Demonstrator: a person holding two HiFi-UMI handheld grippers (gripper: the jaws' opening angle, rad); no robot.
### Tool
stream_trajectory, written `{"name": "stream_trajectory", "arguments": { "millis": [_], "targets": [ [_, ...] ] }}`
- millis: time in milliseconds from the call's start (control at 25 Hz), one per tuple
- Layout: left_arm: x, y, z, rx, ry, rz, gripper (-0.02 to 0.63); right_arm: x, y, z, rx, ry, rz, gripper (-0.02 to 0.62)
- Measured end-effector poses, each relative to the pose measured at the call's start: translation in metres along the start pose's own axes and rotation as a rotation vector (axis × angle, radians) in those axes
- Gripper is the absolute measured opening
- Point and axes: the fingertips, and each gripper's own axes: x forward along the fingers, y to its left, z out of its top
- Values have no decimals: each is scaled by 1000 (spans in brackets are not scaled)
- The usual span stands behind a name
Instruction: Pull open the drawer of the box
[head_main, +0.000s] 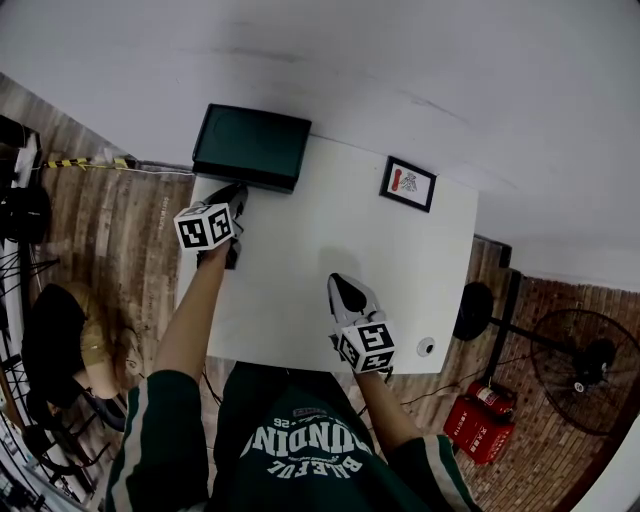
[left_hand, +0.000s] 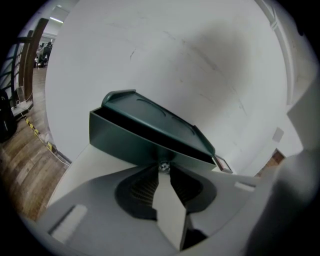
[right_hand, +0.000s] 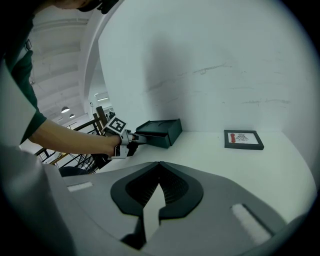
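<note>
**Left gripper locked on the drawer knob, right one idle**

The left gripper (left_hand: 164, 171) has its jaws pinched tight together on the small metal knob (left_hand: 163, 165), and that knob sits in the middle of the drawer (left_hand: 125, 142) front. Just above the front panel, the left gripper view shows a dark gap under the box's top, so the drawer stands a little way out. The gripper's marker cube (head_main: 207, 227) faces up at the head camera, with a bare forearm reaching in behind it.

The right gripper (right_hand: 159, 166) has its jaws closed on each other with nothing between them. It is over the near part of the white table (head_main: 400, 270), close to the front edge and well apart from the drawer. Whether it touches the tabletop cannot be told.

The box (head_main: 250, 143) is dark green with a shallow rim on its top. It sits at the table's far left corner, close to the white wall, with its drawer side turned toward the person.

Out to the right, a black picture frame (head_main: 407, 184) lies flat near the table's far edge, well clear of the box. A small round white object (head_main: 426, 347) rests by the near right corner. Beyond the table, a floor fan (head_main: 590, 372) and red canisters (head_main: 480, 428) stand on the floor.
</note>
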Motion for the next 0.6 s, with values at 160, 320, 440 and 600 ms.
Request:
{"name": "stream_trajectory", "arguments": {
  "millis": [160,320,440,600],
  "targets": [
    [-14,1,-13,-10,7,7,129,-4,6,0,-2,-6,12,2],
    [-29,0,-29,-16,15,17,129,-8,10,0,-13,-11,28,2],
    [-39,0,-41,-20,25,26,129,-12,15,-1,-24,-16,38,2],
    [-50,3,-54,-20,41,44,129,-18,20,-3,-34,-14,47,2]
  ]
}}
